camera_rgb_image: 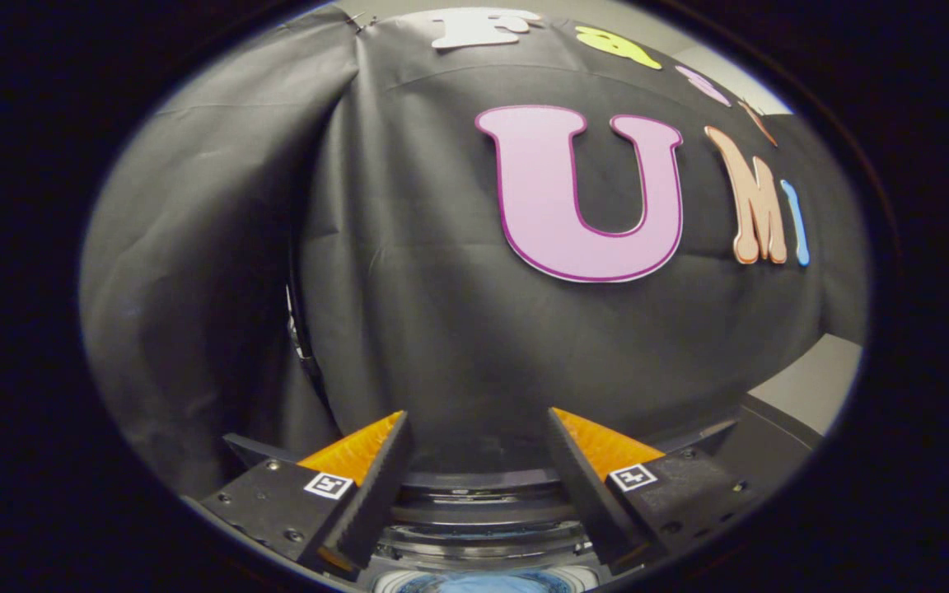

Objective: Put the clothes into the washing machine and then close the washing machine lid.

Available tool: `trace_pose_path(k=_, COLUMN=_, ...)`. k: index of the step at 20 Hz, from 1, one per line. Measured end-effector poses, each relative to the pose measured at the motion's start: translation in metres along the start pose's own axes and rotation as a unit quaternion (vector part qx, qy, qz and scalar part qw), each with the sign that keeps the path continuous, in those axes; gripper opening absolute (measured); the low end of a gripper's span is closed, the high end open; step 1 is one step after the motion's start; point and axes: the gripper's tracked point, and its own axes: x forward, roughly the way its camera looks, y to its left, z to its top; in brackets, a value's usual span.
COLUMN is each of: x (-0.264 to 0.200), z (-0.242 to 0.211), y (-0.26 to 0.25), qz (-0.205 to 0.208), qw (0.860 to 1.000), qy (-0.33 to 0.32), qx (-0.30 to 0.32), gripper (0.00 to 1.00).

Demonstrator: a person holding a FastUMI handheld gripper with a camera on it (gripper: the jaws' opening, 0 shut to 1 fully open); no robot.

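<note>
Gripper: I see my gripper [474,461] with its two fingers spread apart and nothing between them; it holds no cloth.
Washing machine: the washing machine [483,502] is just below and ahead of the fingers; I see its dark round rim and the ribbed rings of the opening between the two fingers.
Clothes: a blue piece of the clothes [483,583] lies low in the opening, under the fingers, so I judge the clothes are already inside the drum.
Lid: the dark curved band just beyond the fingertips may be the lid standing up, but I cannot tell this for sure.
Wall: the black cloth wall [441,313] stands close behind the machine.
Step in hand: I judge the loading is done and the closing of the lid is what remains.
How to do it well: I would first find the lid's free edge, put one finger behind it, and push it down slowly, keeping the fingers away from the cloth wall so that nothing catches.
Risk: if some cloth hangs over the rim, the lid may not close fully.
</note>
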Motion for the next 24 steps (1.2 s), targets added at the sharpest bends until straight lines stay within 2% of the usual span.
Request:
trace_pose_path(k=15, x=-0.012, z=0.007, y=-0.004, qz=-0.017, qw=0.999, qy=-0.030, qx=0.000, gripper=0.98)
trace_pose_path(k=24, x=-0.017, z=0.009, y=-0.003, qz=-0.003, qw=0.999, qy=-0.046, qx=0.001, gripper=0.98)
